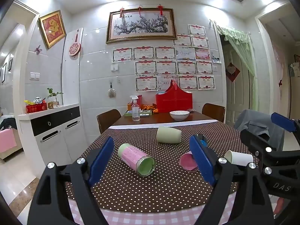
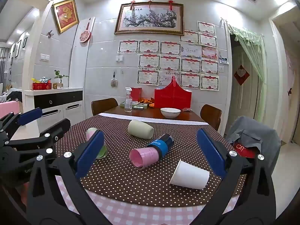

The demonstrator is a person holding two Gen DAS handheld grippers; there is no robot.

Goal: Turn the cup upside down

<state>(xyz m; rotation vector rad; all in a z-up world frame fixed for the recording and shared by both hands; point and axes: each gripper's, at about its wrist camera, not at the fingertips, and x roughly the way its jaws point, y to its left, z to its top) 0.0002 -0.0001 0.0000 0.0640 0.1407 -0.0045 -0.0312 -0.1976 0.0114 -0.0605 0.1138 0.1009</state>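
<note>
Several cups lie on their sides on the polka-dot cloth (image 1: pixel 150 193). A glass cup with a pink and green sleeve (image 1: pixel 136 159) lies between my open left gripper's (image 1: pixel 152 160) fingers. A pale green cup (image 1: pixel 168 135) lies farther back. A pink cup (image 2: pixel 144 157) lies in front of a blue and black cup (image 2: pixel 162 144), and a white paper cup (image 2: pixel 189 175) lies nearest. My right gripper (image 2: pixel 150 157) is open and empty above the near table edge.
A white bowl (image 2: pixel 170 112), a spray bottle (image 2: pixel 128 101) and a red box (image 2: pixel 172 97) stand at the table's far end. Chairs stand around it; one at the right carries grey clothing (image 2: pixel 253 136). A white cabinet (image 1: pixel 54 127) stands at the left.
</note>
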